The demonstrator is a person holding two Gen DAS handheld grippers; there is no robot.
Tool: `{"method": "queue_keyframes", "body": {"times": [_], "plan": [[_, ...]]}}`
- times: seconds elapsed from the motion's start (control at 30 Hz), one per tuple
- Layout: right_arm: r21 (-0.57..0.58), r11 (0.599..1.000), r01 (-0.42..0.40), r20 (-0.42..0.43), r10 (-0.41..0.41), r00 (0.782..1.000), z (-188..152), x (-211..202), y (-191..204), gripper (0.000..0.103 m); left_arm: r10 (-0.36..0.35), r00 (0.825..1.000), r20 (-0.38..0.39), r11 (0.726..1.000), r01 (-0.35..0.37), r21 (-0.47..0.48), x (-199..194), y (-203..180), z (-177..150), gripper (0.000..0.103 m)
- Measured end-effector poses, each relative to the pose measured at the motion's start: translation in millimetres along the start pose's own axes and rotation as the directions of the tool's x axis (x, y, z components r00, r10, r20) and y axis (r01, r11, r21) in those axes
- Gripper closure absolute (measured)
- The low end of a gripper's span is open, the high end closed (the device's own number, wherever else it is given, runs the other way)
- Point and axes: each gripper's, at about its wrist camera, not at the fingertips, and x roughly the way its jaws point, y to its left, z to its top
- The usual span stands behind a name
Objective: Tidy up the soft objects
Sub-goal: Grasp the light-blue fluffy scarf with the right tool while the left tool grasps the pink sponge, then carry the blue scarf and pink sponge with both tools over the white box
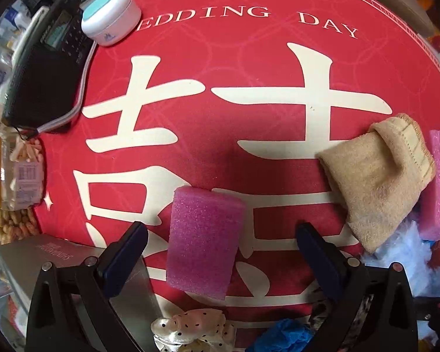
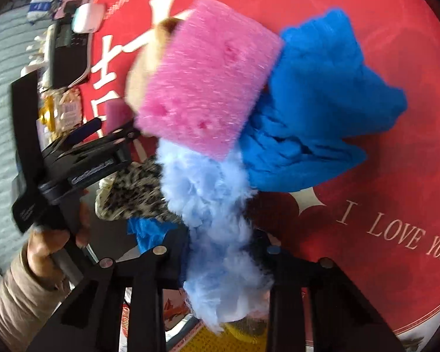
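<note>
Left hand-held gripper (image 1: 220,261) points down over the red mat (image 1: 249,67) on the desk, jaws wide apart astride a magenta sponge (image 1: 204,242) that neither finger touches. Right of that sponge lie a beige sock (image 1: 375,182) and a pink sponge (image 1: 438,187) cut off at the frame edge. Right hand-held gripper (image 2: 223,252) is nearly closed on pale blue fluff (image 2: 214,220), which hides its fingertips; motion blur smears the blue cloth (image 2: 316,111) beyond.
</note>
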Motion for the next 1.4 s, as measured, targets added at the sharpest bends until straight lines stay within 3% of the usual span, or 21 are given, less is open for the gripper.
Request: {"method": "queue_keyframes", "body": {"times": [0.17, 0.3, 0.33, 0.37, 0.4, 0.47, 0.5, 0.53, 0.57, 0.77, 1.07, 1.4], "plan": [[-0.017, 1.000, -0.016, 0.013, 0.016, 1.000, -1.2, -8.8, 0.3, 0.072, -0.138, 0.987, -0.085, 0.982, 0.125, -0.142, 11.5, 21.4, 4.0, 0.000], [0.023, 1.000, -0.016, -0.038, 0.017, 0.999, 3.5, 5.9, -7.8, 0.050, -0.097, 0.992, -0.083, 0.990, 0.087, -0.110, 6.7, 12.7, 7.9, 0.000], [0.026, 1.000, -0.012, -0.035, 0.012, 0.999, 3.5, 9.3, -8.2, 0.051, -0.083, 0.994, -0.074, 0.993, 0.076, -0.094, 5.2, 9.9, 8.0, 0.000], [0.025, 1.000, 0.000, -0.022, 0.001, 1.000, 3.8, 10.5, -8.5, 0.066, -0.073, 0.995, -0.066, 0.994, 0.068, -0.082, 3.9, 7.5, 8.1, 0.000], [0.029, 0.999, -0.013, -0.009, 0.013, 1.000, 3.4, 9.3, -9.0, 0.073, -0.076, 0.995, -0.066, 0.995, 0.070, -0.077, 3.2, 5.2, 8.1, 0.003], [0.035, 0.998, -0.046, 0.006, 0.046, 0.999, 1.5, 4.7, -8.7, 0.077, -0.123, 0.991, -0.055, 0.989, 0.118, -0.088, -0.8, 2.3, 8.4, 0.018], [0.022, 0.999, -0.047, 0.016, 0.047, 0.999, -0.1, 0.1, -7.1, 0.078, -0.129, 0.991, -0.046, 0.989, 0.125, -0.085, -4.8, 0.0, 8.1, 0.030], [0.010, 0.999, -0.046, 0.024, 0.046, 0.999, -1.9, -4.4, -7.2, 0.079, -0.128, 0.991, -0.036, 0.990, 0.126, -0.065, -9.9, -4.3, 7.6, 0.050], [0.001, 0.999, -0.051, 0.037, 0.051, 0.998, -3.8, -10.8, -6.5, 0.079, -0.128, 0.991, -0.029, 0.991, 0.127, -0.047, -14.2, -8.9, 6.5, 0.060], [0.012, 0.995, -0.103, 0.095, 0.101, 0.990, -14.4, -40.1, -9.4, 0.079, -0.159, 0.987, 0.003, 0.987, 0.159, -0.034, -34.0, -19.4, 3.3, 0.059], [-0.001, 0.985, -0.174, 0.153, 0.173, 0.973, -34.1, -57.9, 9.7, 0.079, -0.175, 0.980, 0.092, 0.982, 0.180, -0.053, -90.0, -8.3, -31.9, 0.059], [-0.056, 0.982, -0.178, 0.179, 0.185, 0.966, -60.9, -61.8, 55.0, 0.079, -0.184, 0.966, 0.182, 0.971, 0.207, -0.119, -115.5, 38.2, -71.7, 0.059]]}}
